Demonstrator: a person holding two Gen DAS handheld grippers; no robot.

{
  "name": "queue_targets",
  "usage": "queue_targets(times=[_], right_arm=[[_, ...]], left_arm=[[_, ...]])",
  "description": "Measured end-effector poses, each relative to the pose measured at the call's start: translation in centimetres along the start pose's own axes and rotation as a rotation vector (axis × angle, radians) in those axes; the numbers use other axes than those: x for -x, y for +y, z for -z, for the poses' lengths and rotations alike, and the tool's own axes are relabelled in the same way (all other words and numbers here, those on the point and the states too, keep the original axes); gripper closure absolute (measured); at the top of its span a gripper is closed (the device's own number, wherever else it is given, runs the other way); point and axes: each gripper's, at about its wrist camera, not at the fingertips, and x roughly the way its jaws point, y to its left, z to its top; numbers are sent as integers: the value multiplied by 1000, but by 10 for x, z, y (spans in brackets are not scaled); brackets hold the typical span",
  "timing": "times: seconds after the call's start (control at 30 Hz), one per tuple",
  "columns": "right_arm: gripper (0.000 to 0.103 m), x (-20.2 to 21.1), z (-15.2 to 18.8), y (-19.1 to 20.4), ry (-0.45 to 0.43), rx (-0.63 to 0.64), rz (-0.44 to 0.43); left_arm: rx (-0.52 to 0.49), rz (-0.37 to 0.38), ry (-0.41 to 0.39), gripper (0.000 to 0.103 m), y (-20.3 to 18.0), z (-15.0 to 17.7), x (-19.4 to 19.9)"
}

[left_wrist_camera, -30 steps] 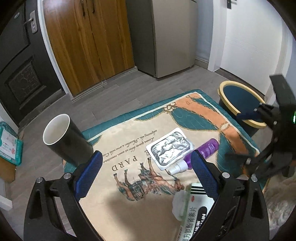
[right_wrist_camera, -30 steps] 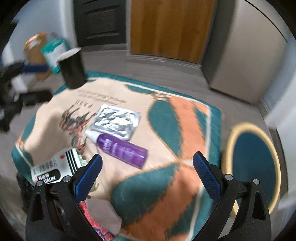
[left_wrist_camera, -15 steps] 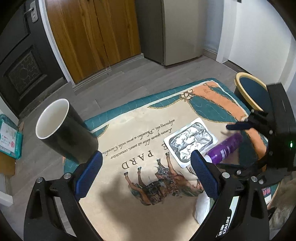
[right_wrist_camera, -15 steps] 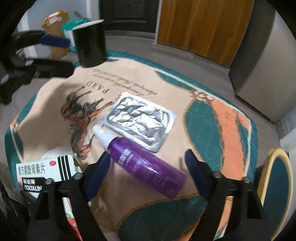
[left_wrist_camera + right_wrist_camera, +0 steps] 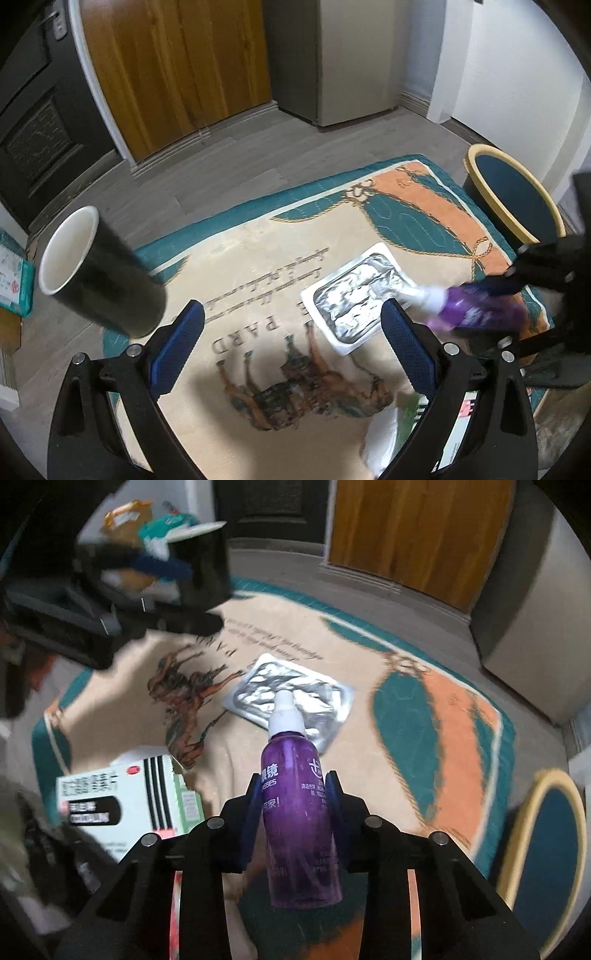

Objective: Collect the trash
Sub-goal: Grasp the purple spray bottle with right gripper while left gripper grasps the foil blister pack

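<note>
Purple spray bottle (image 5: 299, 812), white nozzle, clamped in right tongs (image 5: 293, 794); left tongs (image 5: 291, 347) apart.

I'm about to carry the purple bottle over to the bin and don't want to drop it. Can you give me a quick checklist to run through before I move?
1. Right tool closed on the purple bottle: ok, its jaws have just been closing and the pads press both sides.
2. Grip position: ok, the pads hold the bottle's upper body, below the white cap.
3. Bottle lifted clear of the foil tray: cannot tell.
4. Bin open and free: ok, no lid and nothing visible inside.
5. Left tool out of the way: ok, open, empty, beside the black cup.
6. Other trash left: not ok, the medicine box lies on the cloth.
</note>
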Motion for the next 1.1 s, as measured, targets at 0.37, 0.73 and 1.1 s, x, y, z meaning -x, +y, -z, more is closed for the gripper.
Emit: queue_targets(times=[0.37, 0.73, 1.1], right_arm=[[70, 65, 16, -55, -45, -360, -7], [70, 8, 29, -68, 67, -317, 65], [69, -15, 39, -66, 127, -308, 64]], left_arm=[[-239, 115, 69, 8, -55, -14, -59], [-263, 168, 143, 9, -64, -2, -88], [-274, 194, 142, 33, -68, -1, -80]])
